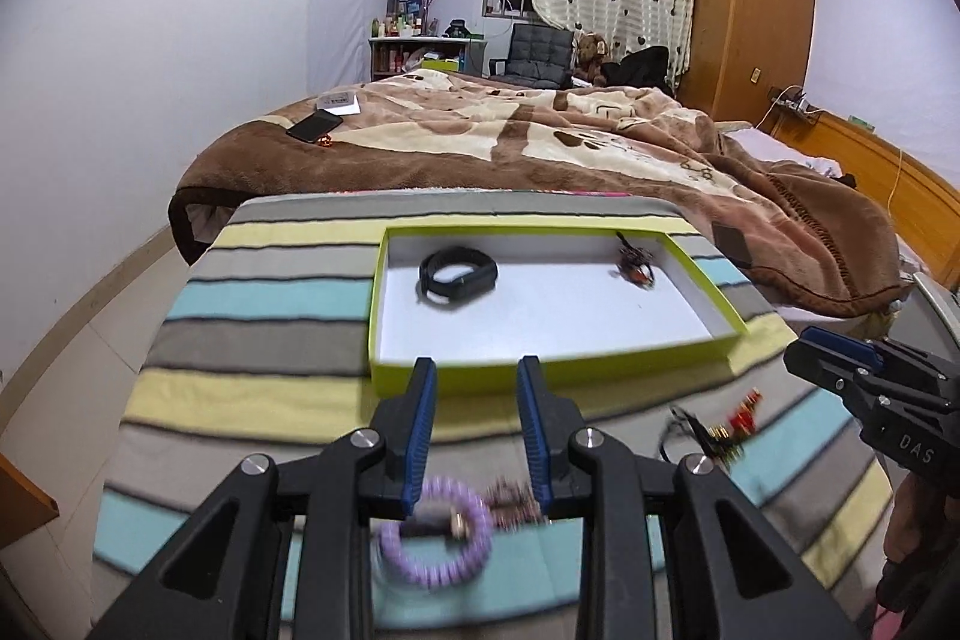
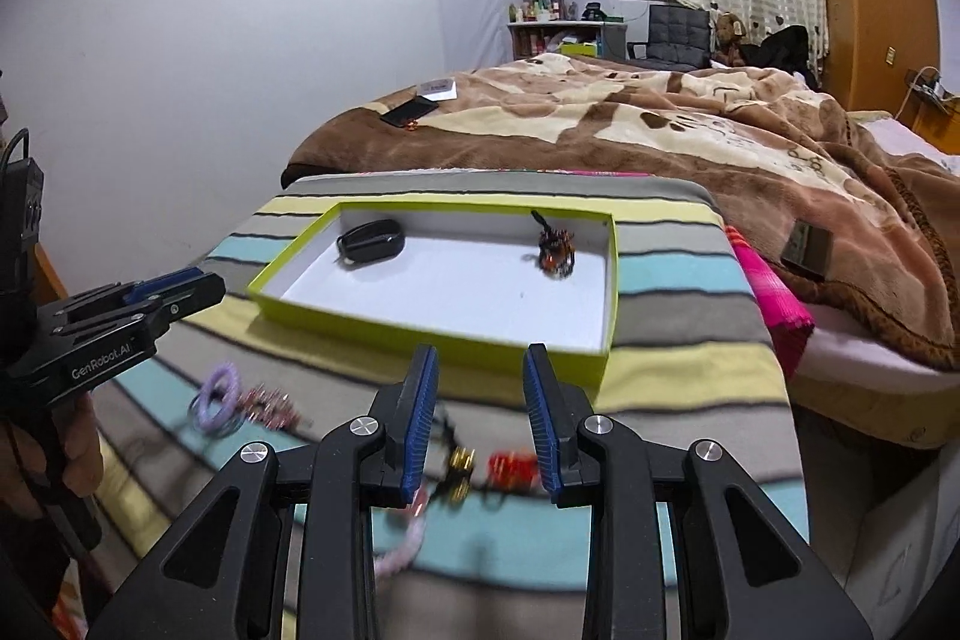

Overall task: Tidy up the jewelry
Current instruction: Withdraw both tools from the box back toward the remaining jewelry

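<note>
Bedroom; striped cloth-covered desk [image 1: 252, 340] at foot of bed. Sorted into shallow lime-green cardboard tray [image 1: 552, 373]: black wristband [image 1: 459, 274], dark beaded bracelet [image 1: 636, 265]. Outside tray on cloth: purple coiled hair tie [image 1: 435, 538] beside pinkish beaded piece [image 2: 270, 403], gold-and-red trinkets [image 2: 492, 469], pale pink cord [image 2: 399, 550]. Left claw [image 1: 477, 436] released, empty. Right claw [image 2: 480, 424] released, empty. Judged under half done.

Two close wrist views, angled down, sharing the green tray [image 1: 540, 370].
</note>
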